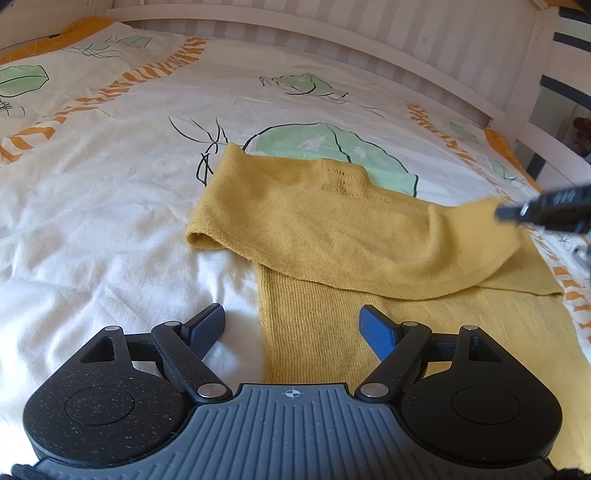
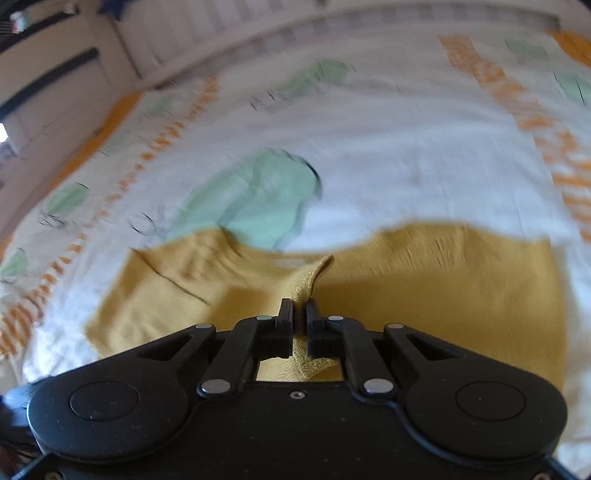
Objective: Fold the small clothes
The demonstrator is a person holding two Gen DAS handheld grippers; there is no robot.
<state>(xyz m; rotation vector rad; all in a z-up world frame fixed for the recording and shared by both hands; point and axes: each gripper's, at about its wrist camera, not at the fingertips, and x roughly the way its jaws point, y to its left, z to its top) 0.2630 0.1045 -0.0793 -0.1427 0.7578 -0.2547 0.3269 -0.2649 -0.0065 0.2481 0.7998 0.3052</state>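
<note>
2 grippers, 1 garment. Left gripper (image 1: 291, 328) nearest, jaws spread wide, nothing between them; its blue pads (image 1: 376, 332) hang over the lower edge of the mustard knit sweater (image 1: 332, 229), not gripping. Sweater lies on the bed quilt (image 1: 110, 184), 1 sleeve folded across the body, 1 collar at the far edge. Right gripper (image 2: 299, 308) clenched tight on a pinch of the sweater's fabric, cloth bunched betw. both fingers; right-wrist view blurred. Beyond: quilt w/ green leaf prints & orange stripes, then 1 white slatted bed rail (image 1: 332, 33) at the back.
</note>
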